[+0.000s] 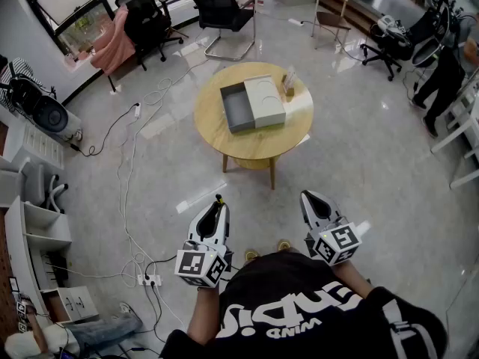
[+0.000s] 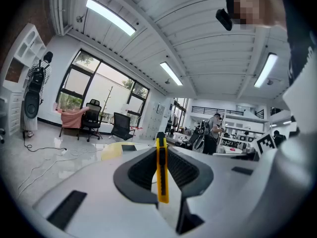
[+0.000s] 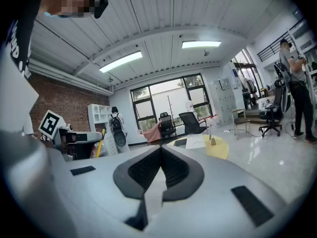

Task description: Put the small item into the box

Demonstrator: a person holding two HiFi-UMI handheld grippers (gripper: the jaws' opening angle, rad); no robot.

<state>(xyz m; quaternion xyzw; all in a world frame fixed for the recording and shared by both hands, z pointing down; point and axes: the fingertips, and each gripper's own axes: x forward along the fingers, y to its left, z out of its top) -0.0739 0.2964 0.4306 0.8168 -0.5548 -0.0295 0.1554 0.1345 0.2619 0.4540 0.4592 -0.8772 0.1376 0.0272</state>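
I hold a yellow utility knife upright between the jaws of my left gripper, which is shut on it. In the head view its dark tip sticks out past the left gripper. My right gripper is shut with nothing in it, its pads meeting. Both are held low in front of my body, well short of the round wooden table. On the table lies an open grey box with its white lid beside it.
A small brownish item stands at the table's right side. Cables and a power strip lie on the floor at the left. Office chairs stand behind the table, white shelves at the left. A person stands at the far right.
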